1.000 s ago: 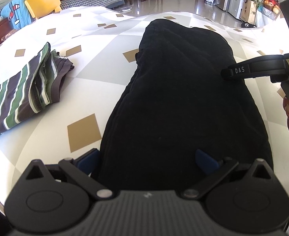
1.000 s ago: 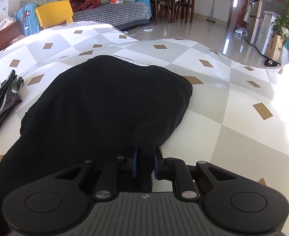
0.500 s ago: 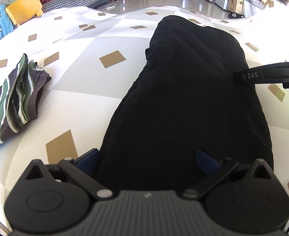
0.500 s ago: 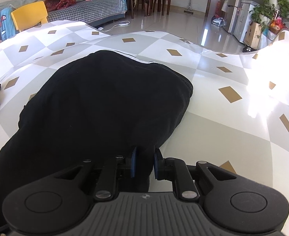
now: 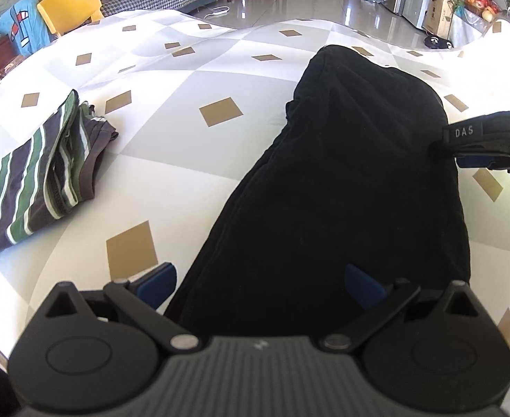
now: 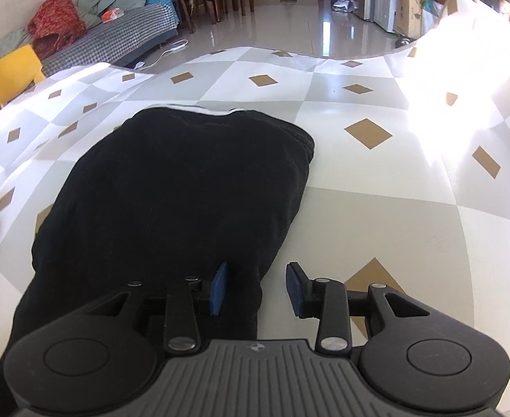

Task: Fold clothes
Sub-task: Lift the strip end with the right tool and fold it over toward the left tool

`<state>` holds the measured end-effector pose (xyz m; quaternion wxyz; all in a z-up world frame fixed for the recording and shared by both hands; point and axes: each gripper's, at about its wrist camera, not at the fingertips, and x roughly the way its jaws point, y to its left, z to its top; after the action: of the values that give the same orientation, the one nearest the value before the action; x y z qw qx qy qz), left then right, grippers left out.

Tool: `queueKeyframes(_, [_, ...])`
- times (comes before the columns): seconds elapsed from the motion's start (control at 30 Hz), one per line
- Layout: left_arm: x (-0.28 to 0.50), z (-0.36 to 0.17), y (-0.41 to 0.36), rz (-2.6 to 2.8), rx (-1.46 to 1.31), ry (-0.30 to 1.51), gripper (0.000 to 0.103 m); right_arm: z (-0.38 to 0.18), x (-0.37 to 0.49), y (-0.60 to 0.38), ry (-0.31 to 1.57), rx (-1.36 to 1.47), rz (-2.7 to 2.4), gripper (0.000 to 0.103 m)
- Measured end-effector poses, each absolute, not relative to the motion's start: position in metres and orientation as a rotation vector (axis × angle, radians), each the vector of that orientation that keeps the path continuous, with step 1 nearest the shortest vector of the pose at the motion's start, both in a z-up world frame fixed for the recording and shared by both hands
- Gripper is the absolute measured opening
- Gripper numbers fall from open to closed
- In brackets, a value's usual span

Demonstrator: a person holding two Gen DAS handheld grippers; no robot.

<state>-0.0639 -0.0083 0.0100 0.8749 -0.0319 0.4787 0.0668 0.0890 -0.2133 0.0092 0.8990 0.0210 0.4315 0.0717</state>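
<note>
a long black folded garment (image 5: 352,180) is laid on the diamond-patterned white and grey cloth (image 5: 185,180), between the widely spread left tongs (image 5: 260,285). the right tongs (image 6: 256,288) have just been opening, the garment's edge unpinched between them.

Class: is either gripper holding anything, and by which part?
Nothing is held. The right gripper has just opened off the black garment's edge; the left gripper is open.
</note>
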Motion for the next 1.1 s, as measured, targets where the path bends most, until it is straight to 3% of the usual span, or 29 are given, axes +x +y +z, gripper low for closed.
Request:
queueKeyframes(0.43, [-0.089,-0.003,-0.014,0.205,-0.074,1.094,0.103,0.018,0.123,-0.227,0.914,0.112,0.227,0.045])
queueKeyframes(0.9, [-0.091,-0.004,-0.019,0.213,-0.087,1.063,0.103,-0.005,0.14,-0.204,0.879,-0.115,0.319,0.049])
queueKeyframes(0.97, [-0.09,-0.004,-0.02,0.218,-0.089,1.061,0.103,-0.006,0.139,-0.199,0.866,-0.164,0.322,0.047])
queueKeyframes(1.1, [-0.088,-0.003,-0.02,0.228,-0.096,1.062,0.103,-0.006,0.139,-0.196,0.86,-0.192,0.326,0.03])
